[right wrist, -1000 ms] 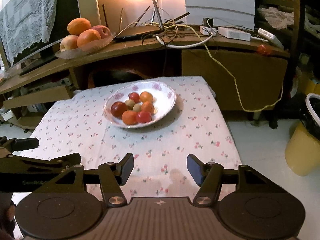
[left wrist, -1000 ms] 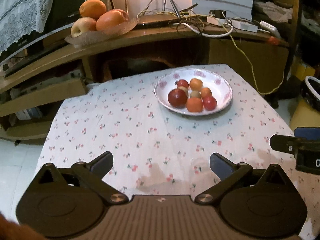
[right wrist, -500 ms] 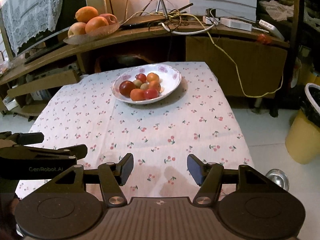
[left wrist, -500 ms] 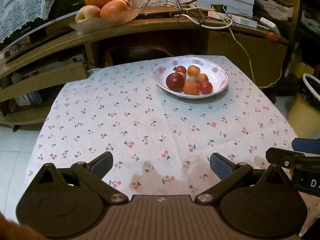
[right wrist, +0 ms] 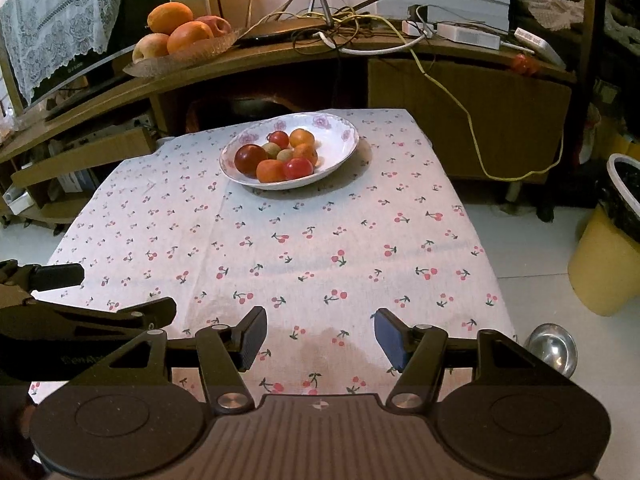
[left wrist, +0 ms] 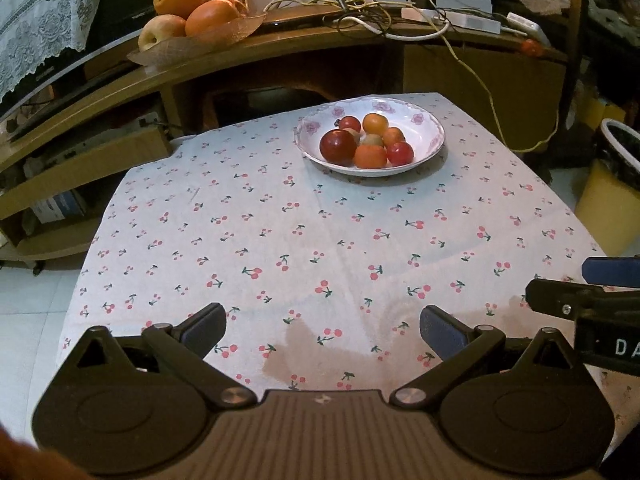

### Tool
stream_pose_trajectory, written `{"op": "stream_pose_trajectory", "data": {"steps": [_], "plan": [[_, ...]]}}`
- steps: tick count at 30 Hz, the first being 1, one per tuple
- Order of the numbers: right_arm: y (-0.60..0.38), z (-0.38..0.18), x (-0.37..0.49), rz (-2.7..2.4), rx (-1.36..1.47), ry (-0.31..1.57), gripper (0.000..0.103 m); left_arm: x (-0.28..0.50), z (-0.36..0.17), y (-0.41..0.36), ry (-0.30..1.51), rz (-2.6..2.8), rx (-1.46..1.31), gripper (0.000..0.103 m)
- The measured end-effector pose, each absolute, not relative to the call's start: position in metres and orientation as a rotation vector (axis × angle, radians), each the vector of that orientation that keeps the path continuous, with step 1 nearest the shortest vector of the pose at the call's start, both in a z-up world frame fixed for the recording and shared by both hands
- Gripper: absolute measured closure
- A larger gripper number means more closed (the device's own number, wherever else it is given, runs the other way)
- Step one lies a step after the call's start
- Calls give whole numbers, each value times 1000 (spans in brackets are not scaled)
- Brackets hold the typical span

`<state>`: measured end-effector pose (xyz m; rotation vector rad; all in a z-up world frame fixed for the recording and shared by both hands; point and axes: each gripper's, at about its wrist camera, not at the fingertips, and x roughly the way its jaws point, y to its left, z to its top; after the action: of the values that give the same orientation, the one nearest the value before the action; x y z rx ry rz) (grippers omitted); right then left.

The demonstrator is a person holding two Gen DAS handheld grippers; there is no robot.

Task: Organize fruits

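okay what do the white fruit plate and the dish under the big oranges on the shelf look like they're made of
White plate: probably glazed ceramic or melamine, smooth and glossy with printed pink flowers on the rim. Shelf dish: seems to be clear textured glass or plastic, translucent with a pebbled, rippled edge.

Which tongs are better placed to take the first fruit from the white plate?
Left, slightly. The plate lies right of centre ahead of the left tongs and left of centre ahead of the right tongs. Both are open, empty and far, but the biggest red fruit sits on the plate's left side.

Left gripper (left wrist: 322, 326), right gripper (right wrist: 320, 334): jaws apart, empty.
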<state>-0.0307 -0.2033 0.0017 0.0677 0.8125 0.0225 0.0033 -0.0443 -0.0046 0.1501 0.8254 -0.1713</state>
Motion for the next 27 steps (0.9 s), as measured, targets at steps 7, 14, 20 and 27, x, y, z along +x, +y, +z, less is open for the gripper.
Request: {"op": "stream_pose_trajectory", "data": {"steps": [7,14,20,27], "plan": [[-202,1,-33,23,65,818,41,0,-3,-46,818,-165,162,0],[-200,2,-36,28,66,815,41,-4,-2,-47,814,-164,160,0],[-201,3,-38,28,72,809,41,-5,0,-45,818,-162,145,0],[-199,2,-40,26,67,814,41,-9,-2,-44,829,-159,136,0]]}}
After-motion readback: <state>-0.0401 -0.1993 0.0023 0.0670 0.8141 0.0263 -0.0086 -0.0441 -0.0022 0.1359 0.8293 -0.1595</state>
